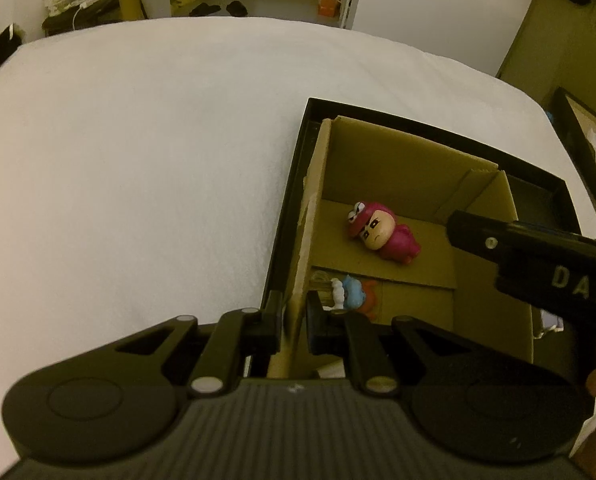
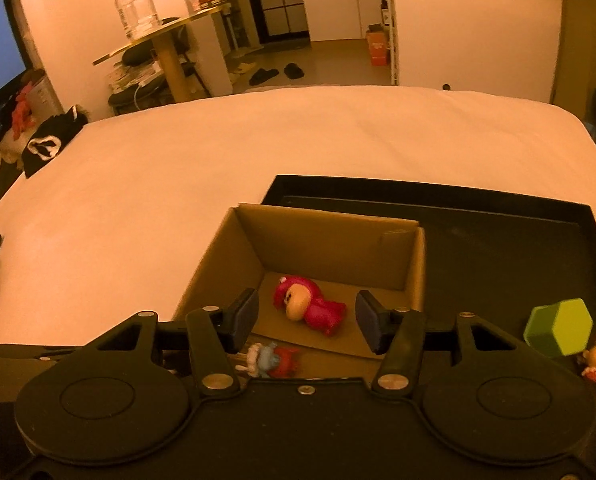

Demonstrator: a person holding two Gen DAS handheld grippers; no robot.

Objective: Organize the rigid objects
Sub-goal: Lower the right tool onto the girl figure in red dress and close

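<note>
On the white bed sheet [image 1: 138, 160], at my left, I am holding the left gripper [image 1: 294, 320] with its jaws pinched narrow on the left wall of the open brown cardboard box [image 1: 397, 168], one finger outside and one inside. I am counting one such box, sitting inside one shallow black tray [image 2: 497, 248] on the sheet.

Moving right, I am counting two toys lying on the box floor: one pink-suited cartoon figurine [image 2: 309, 308] on its side near the middle, and one small blue, white and red figurine [image 2: 272, 360] lying closer to me, just beside the left gripper's inner finger.

Above them I am hovering the right gripper [image 2: 305, 322], jaws standing moderately apart and gripping nothing; the pink figurine is showing between the fingers but below them, apart from both pads. In the left wrist view, the right gripper's black body is reaching in over the box from the right.

Farther right, on the black tray outside the box, I am seeing one lime-green hexagonal block [image 2: 557, 328] and, just beside it, one tiny dark-haired doll figurine in red [image 2: 595, 360].
</note>
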